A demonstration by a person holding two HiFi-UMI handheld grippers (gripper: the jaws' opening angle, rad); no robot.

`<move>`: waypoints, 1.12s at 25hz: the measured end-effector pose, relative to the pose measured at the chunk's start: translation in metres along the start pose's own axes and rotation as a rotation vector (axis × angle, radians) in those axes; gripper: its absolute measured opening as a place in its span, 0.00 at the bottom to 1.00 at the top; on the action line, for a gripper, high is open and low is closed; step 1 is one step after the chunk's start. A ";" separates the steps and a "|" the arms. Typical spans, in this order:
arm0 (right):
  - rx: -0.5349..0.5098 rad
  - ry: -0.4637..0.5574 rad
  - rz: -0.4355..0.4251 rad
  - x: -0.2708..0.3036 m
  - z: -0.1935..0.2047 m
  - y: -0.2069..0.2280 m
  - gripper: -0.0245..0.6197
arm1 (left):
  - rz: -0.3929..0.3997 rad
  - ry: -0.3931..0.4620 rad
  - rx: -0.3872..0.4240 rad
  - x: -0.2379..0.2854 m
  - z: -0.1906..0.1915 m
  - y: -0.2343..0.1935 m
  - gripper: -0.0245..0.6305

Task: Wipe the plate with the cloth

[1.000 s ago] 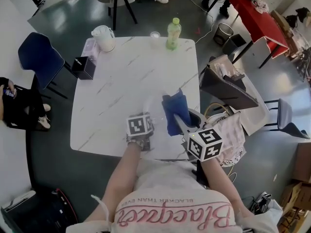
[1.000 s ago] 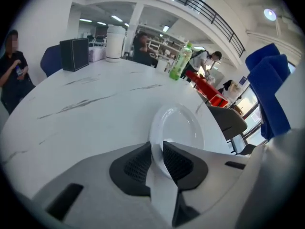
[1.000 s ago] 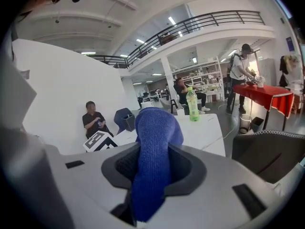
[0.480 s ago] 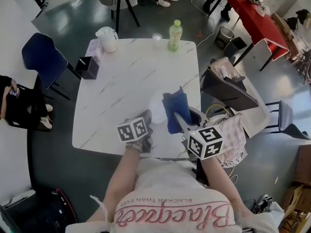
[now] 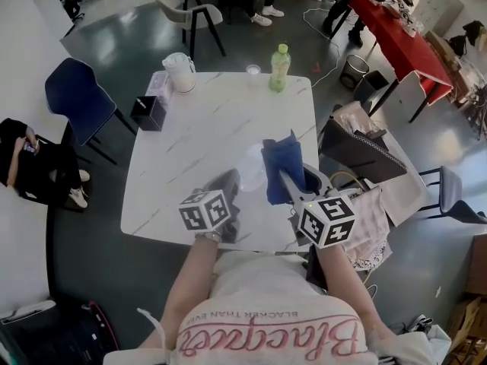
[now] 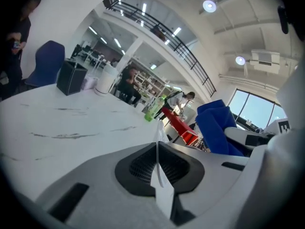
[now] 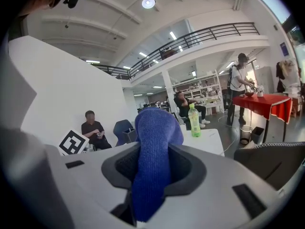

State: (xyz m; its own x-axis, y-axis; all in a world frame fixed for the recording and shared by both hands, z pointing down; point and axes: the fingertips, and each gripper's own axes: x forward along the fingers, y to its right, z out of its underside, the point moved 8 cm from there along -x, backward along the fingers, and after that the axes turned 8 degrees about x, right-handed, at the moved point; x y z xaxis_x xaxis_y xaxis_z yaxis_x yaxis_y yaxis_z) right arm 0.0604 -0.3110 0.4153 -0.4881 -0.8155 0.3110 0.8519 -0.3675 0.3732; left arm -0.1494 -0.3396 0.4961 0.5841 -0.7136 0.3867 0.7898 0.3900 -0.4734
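Jaws of your left gripper clamped the rim of the thin translucent plate, held above the white marbled worktop; your right gripper gripped the blue knitted cloth beside it.

Glossy grey floor; white marbled desk, blue chair left, red table right, railed balcony overhead.

Cloth looks fuzzy knit, plate thin smooth plastic, table glossy marbled
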 end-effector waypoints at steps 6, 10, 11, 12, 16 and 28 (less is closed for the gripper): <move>-0.013 0.066 -0.034 -0.004 -0.013 -0.016 0.22 | 0.046 0.117 0.053 -0.029 -0.028 0.019 0.06; -0.079 0.116 -0.090 -0.006 -0.031 -0.035 0.22 | 0.081 0.182 0.068 -0.045 -0.043 0.030 0.06; -0.103 0.126 -0.108 -0.006 -0.035 -0.040 0.22 | 0.088 0.195 0.066 -0.048 -0.046 0.031 0.06; -0.128 0.132 -0.128 -0.005 -0.039 -0.045 0.22 | 0.095 0.205 0.063 -0.051 -0.048 0.032 0.06; -0.229 0.124 -0.192 0.005 -0.045 -0.066 0.22 | 0.109 0.224 0.045 -0.059 -0.049 0.035 0.06; -0.377 0.085 -0.254 0.039 -0.040 -0.095 0.22 | 0.118 0.279 0.039 -0.079 -0.053 0.043 0.06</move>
State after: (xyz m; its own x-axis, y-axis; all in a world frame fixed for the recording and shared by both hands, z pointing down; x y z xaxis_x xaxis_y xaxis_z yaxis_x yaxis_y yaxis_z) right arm -0.0314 -0.3253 0.3574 -0.6862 -0.7068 0.1721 0.7248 -0.6844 0.0795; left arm -0.1717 -0.2977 0.4033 0.6030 -0.7919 0.0961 0.7290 0.4982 -0.4695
